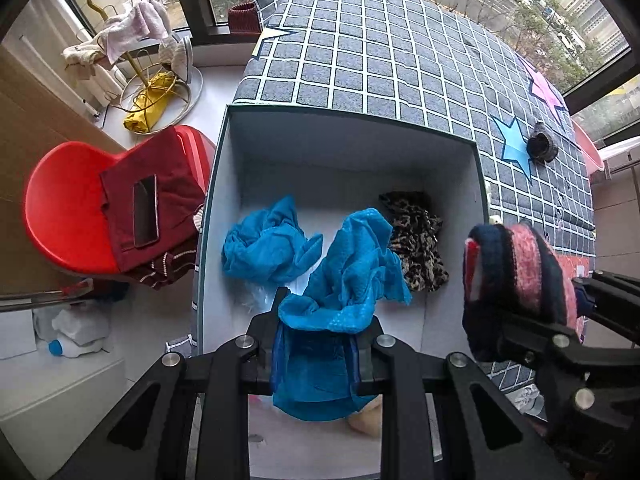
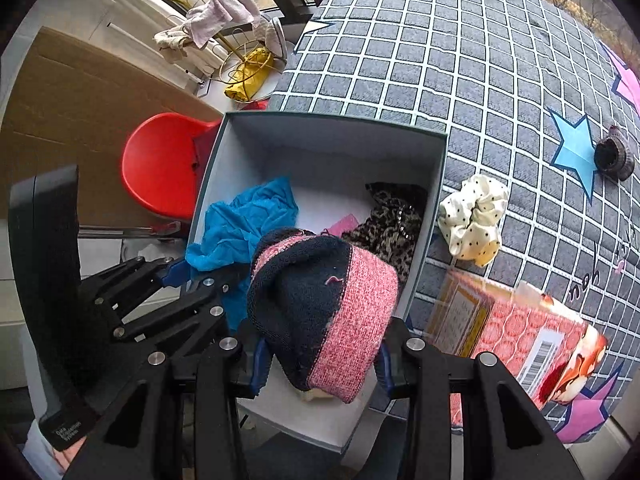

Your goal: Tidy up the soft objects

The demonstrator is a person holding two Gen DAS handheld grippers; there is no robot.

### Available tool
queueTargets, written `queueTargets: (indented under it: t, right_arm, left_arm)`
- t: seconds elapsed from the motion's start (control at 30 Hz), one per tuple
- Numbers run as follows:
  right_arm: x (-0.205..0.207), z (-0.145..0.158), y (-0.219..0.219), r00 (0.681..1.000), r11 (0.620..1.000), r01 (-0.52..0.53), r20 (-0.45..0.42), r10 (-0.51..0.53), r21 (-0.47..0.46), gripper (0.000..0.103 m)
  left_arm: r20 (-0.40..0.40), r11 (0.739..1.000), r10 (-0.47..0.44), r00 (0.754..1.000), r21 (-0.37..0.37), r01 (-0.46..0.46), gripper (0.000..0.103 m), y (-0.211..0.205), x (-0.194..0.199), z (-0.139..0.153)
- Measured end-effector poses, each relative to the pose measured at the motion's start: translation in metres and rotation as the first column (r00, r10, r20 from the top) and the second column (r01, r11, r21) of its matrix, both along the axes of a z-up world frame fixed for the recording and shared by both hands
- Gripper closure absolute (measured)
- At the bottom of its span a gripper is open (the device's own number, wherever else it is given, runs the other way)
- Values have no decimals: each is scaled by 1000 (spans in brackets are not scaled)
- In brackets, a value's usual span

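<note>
Left wrist view looks straight down over its own fingers into the open box (image 1: 478,184), close above it, the checked mat (image 1: 380,52) running off toward twelve o'clock. Right wrist view tilts steeply down from the box's (image 2: 434,200) four o'clock side, just as close. Both share box, mat (image 2: 460,60), red chair (image 1: 60,208) at nine.

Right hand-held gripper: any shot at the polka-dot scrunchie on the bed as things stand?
Probably not yet. The right hand-held gripper is shut on the pink-and-navy knit hat. The scrunchie lies uncovered beside the box, so access looks free once the hat is dropped.
</note>
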State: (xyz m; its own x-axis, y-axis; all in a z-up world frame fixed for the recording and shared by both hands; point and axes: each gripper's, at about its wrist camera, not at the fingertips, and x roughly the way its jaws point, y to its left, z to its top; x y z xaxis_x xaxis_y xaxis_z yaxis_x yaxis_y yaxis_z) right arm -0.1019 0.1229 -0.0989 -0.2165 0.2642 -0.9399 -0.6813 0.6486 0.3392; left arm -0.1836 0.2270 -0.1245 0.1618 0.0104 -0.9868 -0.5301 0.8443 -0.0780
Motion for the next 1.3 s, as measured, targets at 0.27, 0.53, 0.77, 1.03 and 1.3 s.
queueTargets:
  t: [0.27,0.53,0.77,1.03,1.3]
  right_arm:
    - [12,-5,9,1000,1000,13,-9,-13,0,60]
    - [17,-15,20,999,1000,21,-27,-21,0,58]
    - [23,-15,12,997,998,54,-55,-53,20,20]
    - [47,13,-19,992,991,125,-9,-125,53,0]
    - [89,41,-82,955,948,295,-3,-297,117,0]
  left_arm:
    - [-23,1000,-6,1000,-1,6,77,0,4,-6]
    - [-14,999,-22,1000,-32,21,55,-3,5,-11]
    - [-3,996,-3,1000,-92,3,23,-2,5,-11]
    - [111,971,-13,994,-236,39,0,-7,11,-1]
    - [198,951,-66,978,-283,122,0,-30,48,21]
